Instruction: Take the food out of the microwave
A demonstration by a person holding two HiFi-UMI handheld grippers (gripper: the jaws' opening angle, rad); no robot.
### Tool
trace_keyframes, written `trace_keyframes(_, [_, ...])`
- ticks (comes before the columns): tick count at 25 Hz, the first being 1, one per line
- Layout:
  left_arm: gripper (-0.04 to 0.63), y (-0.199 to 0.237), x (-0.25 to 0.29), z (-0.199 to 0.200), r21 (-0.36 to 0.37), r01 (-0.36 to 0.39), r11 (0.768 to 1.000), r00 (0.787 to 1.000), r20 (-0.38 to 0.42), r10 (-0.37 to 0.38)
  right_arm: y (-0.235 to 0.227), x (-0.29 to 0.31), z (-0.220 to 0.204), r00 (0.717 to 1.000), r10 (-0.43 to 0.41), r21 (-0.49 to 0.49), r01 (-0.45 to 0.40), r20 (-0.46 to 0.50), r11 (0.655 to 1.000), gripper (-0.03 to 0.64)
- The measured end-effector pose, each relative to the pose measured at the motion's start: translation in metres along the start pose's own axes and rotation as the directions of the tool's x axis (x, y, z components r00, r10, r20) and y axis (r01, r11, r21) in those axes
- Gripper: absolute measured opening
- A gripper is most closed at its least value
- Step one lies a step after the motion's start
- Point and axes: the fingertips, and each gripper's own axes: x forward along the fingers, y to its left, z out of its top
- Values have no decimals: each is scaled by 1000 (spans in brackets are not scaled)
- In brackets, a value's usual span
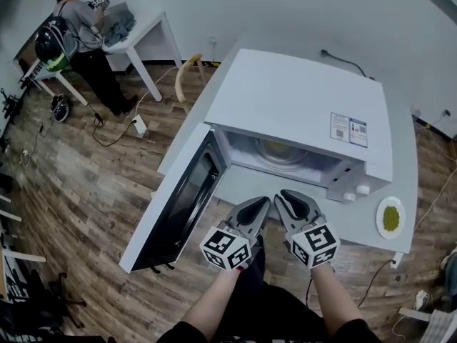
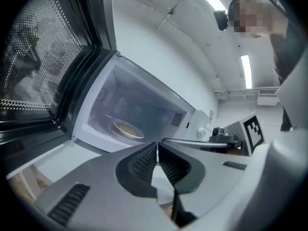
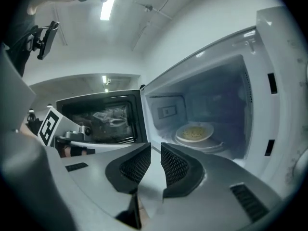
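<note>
The white microwave [image 1: 300, 98] stands with its door [image 1: 178, 206] swung wide to the left. Inside, on the glass turntable, a white plate of yellowish food [image 1: 280, 151] lies flat. It also shows in the left gripper view [image 2: 126, 128] and in the right gripper view [image 3: 194, 132]. My left gripper [image 1: 263, 202] and right gripper [image 1: 285, 195] hover side by side just in front of the opening, pointing into it. The left gripper [image 2: 157, 144] is shut with nothing between its jaws. The right gripper [image 3: 156, 146] is shut and empty too. Neither touches the plate.
The microwave sits on a grey table [image 1: 357, 227]; a small white plate of green food [image 1: 390, 218] lies at its right end. The microwave knobs [image 1: 357, 191] are right of the opening. Far back left, a person [image 1: 82, 27] stands at a white table [image 1: 143, 31]; cables lie on the wood floor.
</note>
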Motion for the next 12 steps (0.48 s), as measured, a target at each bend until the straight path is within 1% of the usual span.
trace_keyframes(3, [16, 7, 8, 1, 5, 10, 1000, 1000, -3, -10, -13, 12, 3, 998, -53, -85, 50, -30, 995, 60])
trace_keyframes(8, [17, 18, 21, 0, 0, 18, 1000, 1000, -11, -18, -30, 30, 6, 988, -129, -208, 110, -80, 972, 60])
trace_keyframes(10, [16, 22, 27, 0, -3, 22, 1000, 1000, -13, -22, -37, 37, 7, 984, -151, -236, 126, -91, 964, 60])
trace_keyframes(12, [16, 25, 33, 0, -7, 23, 1000, 1000, -14, -23, -43, 42, 7, 982, -162, -235, 135, -98, 963, 60])
